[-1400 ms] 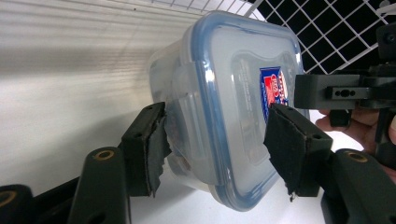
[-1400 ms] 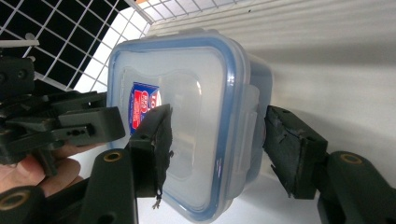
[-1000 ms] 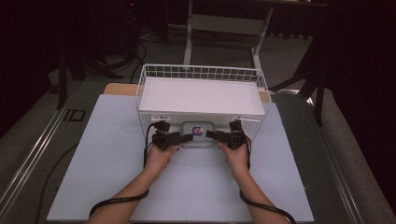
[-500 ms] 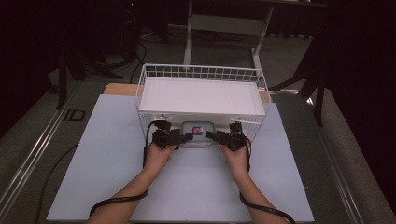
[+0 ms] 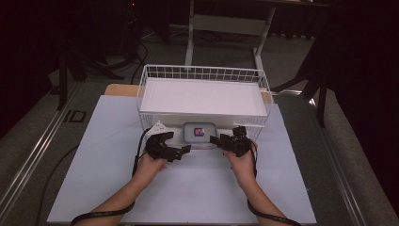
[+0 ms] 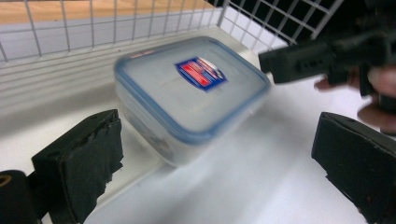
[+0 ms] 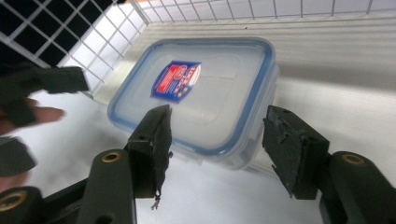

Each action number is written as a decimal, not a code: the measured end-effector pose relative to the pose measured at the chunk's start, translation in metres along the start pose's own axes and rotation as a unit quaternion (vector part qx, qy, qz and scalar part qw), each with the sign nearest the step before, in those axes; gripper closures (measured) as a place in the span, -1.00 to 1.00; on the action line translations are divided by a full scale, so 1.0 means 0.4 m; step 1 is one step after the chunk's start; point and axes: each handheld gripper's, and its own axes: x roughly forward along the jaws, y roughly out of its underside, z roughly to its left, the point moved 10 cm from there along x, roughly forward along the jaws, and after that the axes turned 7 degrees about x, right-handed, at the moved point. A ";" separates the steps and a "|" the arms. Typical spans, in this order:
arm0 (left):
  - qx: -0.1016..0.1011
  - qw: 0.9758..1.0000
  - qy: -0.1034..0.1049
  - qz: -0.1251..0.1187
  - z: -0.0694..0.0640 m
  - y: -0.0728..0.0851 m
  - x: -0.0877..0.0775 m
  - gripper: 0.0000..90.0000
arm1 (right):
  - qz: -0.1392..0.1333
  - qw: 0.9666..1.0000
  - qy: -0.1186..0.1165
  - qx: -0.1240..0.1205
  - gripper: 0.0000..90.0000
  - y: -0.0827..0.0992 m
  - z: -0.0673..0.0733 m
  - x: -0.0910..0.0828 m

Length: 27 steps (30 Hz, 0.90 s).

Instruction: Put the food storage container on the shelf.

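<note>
While both hand-held grippers (image 5: 188, 149) (image 5: 212, 139) gape empty | container (image 6: 189, 95) blurred, contents indiscernible

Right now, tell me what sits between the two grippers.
In the high view, the lidded plastic container lies between the left gripper and the right gripper, against the wire basket. Both grippers' jaws stand open.

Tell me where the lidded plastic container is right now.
In the high view, the container sits on the white table sheet, against the front of the wire basket, between the left gripper and right gripper.
</note>
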 end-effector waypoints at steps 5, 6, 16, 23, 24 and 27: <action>0.019 1.000 0.014 0.009 -0.042 0.014 -0.045 -0.93 | -0.004 1.000 -0.001 -0.019 -0.07 0.013 0.023 -0.026; 0.020 1.000 0.013 0.009 -0.044 0.018 -0.053 -0.93 | -0.006 1.000 -0.001 -0.028 -0.07 0.016 0.028 -0.031; 0.028 1.000 0.011 0.003 -0.062 0.044 -0.118 -0.93 | 0.003 0.999 -0.024 -0.047 -0.01 0.072 0.069 -0.051; 0.038 0.999 0.025 -0.023 -0.104 0.045 -0.162 -0.93 | 0.024 0.995 -0.033 -0.090 0.43 0.124 0.110 -0.024; 0.036 0.999 0.029 -0.026 -0.110 0.049 -0.165 -0.93 | 0.024 0.995 -0.033 -0.090 0.43 0.124 0.110 -0.024; 0.039 0.998 0.042 -0.033 -0.126 0.061 -0.173 -0.93 | 0.031 0.993 -0.031 -0.110 0.77 0.135 0.120 -0.012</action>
